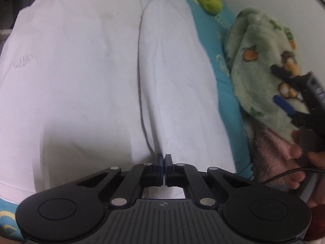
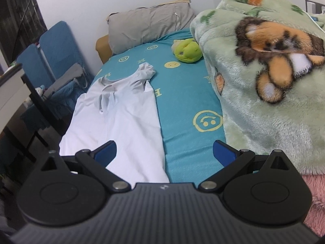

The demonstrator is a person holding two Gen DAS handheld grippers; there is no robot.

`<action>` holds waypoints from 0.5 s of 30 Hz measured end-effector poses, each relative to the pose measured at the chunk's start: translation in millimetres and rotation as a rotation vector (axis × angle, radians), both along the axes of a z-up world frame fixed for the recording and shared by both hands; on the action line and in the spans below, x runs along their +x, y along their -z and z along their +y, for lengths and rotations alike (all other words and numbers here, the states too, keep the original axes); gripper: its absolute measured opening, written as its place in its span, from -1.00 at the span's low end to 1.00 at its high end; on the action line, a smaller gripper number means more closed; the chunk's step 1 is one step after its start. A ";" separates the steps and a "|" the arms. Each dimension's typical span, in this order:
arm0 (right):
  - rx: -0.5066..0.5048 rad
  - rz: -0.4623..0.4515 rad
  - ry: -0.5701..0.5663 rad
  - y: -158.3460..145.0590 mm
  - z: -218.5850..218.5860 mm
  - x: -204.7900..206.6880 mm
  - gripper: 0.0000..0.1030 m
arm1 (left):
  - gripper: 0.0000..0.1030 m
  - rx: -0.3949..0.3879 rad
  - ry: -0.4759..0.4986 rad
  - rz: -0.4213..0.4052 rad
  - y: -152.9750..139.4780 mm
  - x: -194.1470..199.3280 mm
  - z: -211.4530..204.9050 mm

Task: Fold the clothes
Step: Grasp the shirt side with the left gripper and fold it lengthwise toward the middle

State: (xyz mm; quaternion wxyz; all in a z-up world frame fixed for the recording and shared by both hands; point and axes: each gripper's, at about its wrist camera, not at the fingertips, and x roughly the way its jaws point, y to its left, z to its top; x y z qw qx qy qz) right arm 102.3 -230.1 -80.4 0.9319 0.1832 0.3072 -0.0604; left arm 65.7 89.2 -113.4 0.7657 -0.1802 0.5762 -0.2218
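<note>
A white shirt [image 1: 81, 71] lies spread on the teal bed sheet [image 1: 225, 93], with one side folded over along a lengthwise crease. My left gripper [image 1: 164, 158] is shut, pinching the shirt's near hem at that crease. The shirt also shows in the right wrist view [image 2: 124, 113], stretching away toward the pillow. My right gripper [image 2: 164, 152] is open and empty, above the shirt's right edge and the sheet [image 2: 182, 101]. In the left wrist view the right gripper [image 1: 284, 89] hovers at the right, over the green blanket.
A green fleece blanket [image 2: 264, 81] with a bear print is heaped along the bed's right side. A green plush toy [image 2: 186, 50] and a grey pillow [image 2: 150, 24] lie at the head. Blue chairs [image 2: 52, 52] and a dark table [image 2: 30, 93] stand left of the bed.
</note>
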 end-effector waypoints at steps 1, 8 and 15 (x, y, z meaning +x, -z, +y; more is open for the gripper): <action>-0.004 0.002 -0.002 0.1 0.0 -0.5 1.00 | -0.98 0.017 -0.008 -0.017 -3.6 -1.9 2.1; 0.054 0.006 0.000 2.0 -5.9 0.1 1.00 | -0.96 0.262 0.021 -0.038 2.8 -14.2 1.0; 0.087 0.006 -0.014 2.1 -7.0 -0.3 1.00 | -0.34 0.261 0.022 -0.089 -13.6 -19.4 8.7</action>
